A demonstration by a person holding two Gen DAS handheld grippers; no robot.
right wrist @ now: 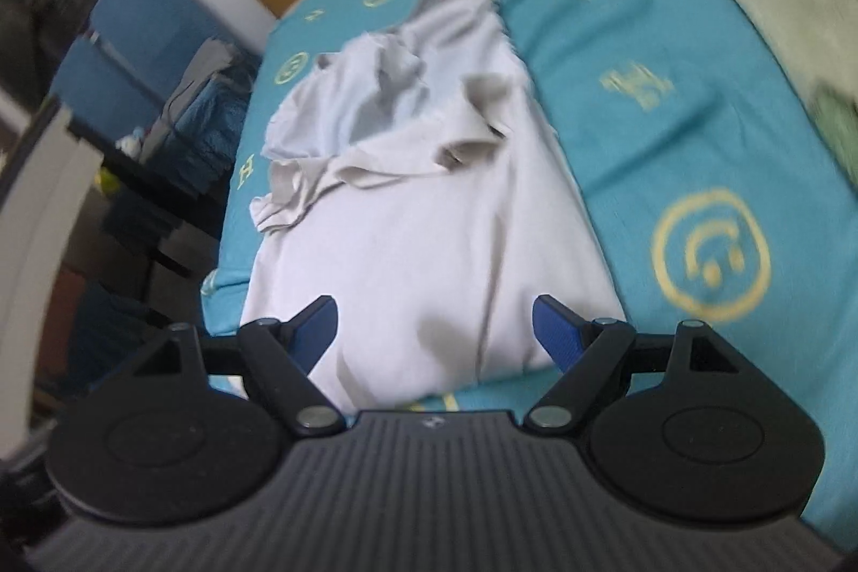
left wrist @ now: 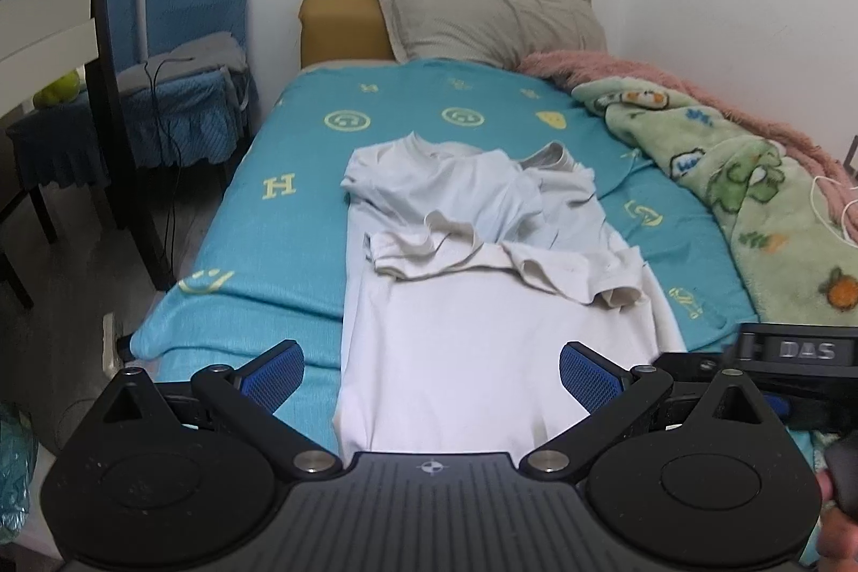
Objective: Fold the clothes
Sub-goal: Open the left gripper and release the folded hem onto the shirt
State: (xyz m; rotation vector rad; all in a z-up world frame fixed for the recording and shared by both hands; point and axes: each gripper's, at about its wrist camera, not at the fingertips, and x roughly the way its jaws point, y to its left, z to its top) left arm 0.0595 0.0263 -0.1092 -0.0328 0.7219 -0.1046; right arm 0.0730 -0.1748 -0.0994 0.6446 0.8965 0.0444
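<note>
White cotton, a pale T-shirt (left wrist: 482, 304) lies along the middle of a bed covered with a turquoise sheet printed with yellow smiley signs and letters (left wrist: 279, 154). The lower half of the shirt is spread smooth toward the near edge of the bed, while its upper half, with sleeves and collar, is crumpled and thrown back on itself in loose folds. A left gripper, black with blue ribbed pads (left wrist: 431, 373), hangs over the near hem of the shirt; its jaws stand wide apart and nothing is between them. A right gripper of the same kind (right wrist: 434, 331) is also above the near part of the shirt, jaws far apart, pads not touching the cloth; its view is blurred. At the head of the bed rests a grey-beige pillow (left wrist: 482, 20), and along the wall side lies a green fleece blanket with cartoon animals (left wrist: 751, 186) beside a pink fluffy blanket (left wrist: 616, 68). Blue covered chairs (left wrist: 193, 14) stand near the bed.
</note>
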